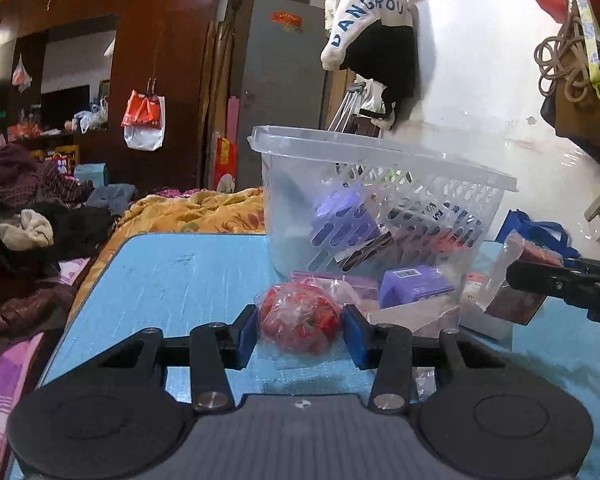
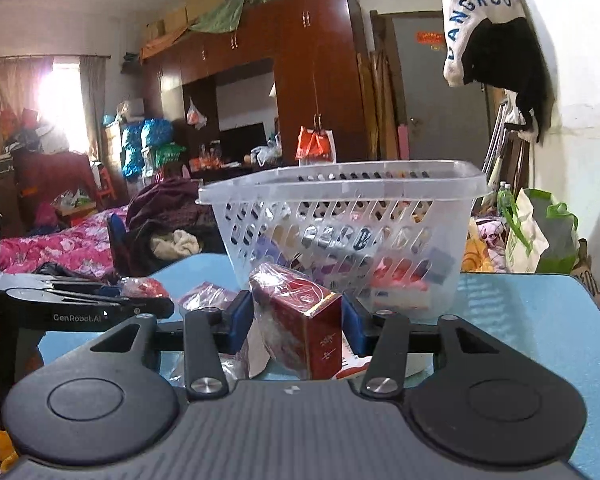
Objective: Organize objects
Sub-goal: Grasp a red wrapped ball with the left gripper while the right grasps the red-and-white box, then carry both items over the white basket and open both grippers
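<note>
Basket (image 1: 380,184), clear plastic w/ slotted sides, sits toward the far edge of the blue tabletop (image 1: 160,276), upright, w/ several small packs already inside, incl. a purple one; the rest are too blurred through the wall to name. Your left tongs (image 1: 300,334) are clamped on a red round item in a clear bag (image 1: 298,316), both blue pads against its sides, low over the tabletop's near part, in front of the basket. Just behind it, btwn bag and basket wall, lies a purple box (image 1: 414,286) on the tabletop, next to more clear wrap and a pinkish packet. Your right tongs (image 2: 298,326) are clamped on a dark red carton in plastic wrap (image 2: 300,320), tilted, gold print on its near face, held near the basket's front wall (image 2: 340,216) but not touching it. In the left view that carton (image 1: 516,280) shows at the right side, off the tabletop surface. Bed w/ orange quilt (image 1: 204,208) lies beyond the tabletop's far left corner.
</note>
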Demonstrator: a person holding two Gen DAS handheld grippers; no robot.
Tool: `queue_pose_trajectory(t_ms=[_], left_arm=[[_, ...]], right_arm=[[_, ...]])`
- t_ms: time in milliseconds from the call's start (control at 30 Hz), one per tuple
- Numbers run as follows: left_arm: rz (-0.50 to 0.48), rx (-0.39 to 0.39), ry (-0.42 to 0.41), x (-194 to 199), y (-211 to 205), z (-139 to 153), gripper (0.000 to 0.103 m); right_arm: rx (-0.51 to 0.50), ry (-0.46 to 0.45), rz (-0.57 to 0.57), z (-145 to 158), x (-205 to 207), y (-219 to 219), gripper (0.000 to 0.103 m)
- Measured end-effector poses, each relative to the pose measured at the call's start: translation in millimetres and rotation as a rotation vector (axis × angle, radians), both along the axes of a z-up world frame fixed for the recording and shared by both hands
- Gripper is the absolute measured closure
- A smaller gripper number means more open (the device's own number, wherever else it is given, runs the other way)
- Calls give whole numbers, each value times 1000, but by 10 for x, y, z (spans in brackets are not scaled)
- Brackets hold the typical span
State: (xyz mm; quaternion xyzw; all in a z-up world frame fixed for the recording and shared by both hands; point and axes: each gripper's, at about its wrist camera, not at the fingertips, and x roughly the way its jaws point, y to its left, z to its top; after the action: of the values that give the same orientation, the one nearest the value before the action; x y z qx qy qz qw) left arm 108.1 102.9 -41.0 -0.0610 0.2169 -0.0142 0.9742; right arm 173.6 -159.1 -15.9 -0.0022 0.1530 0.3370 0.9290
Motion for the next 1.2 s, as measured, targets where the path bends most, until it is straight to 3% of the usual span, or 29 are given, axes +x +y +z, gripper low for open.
queue_pose_trajectory(t_ms=[400, 633, 933, 1067, 1200], left_arm=[[7, 2, -26, -46, 20, 6, 54], [13, 27, -153, -236, -31, 44, 54], [17, 11, -151, -232, 2, 52, 54], [57, -28, -188, -297, 69, 78, 54], [21, -84, -206, -330, 95, 104, 54]], right_arm=[[16, -7, -7, 1, 11, -16, 52], [28, -22, -21, 2, -11, -40, 52], [34, -35, -31, 7, -32, -48, 52], [47, -46, -39, 15, -51, -70, 52], [59, -65, -51, 30, -71, -101, 52]])
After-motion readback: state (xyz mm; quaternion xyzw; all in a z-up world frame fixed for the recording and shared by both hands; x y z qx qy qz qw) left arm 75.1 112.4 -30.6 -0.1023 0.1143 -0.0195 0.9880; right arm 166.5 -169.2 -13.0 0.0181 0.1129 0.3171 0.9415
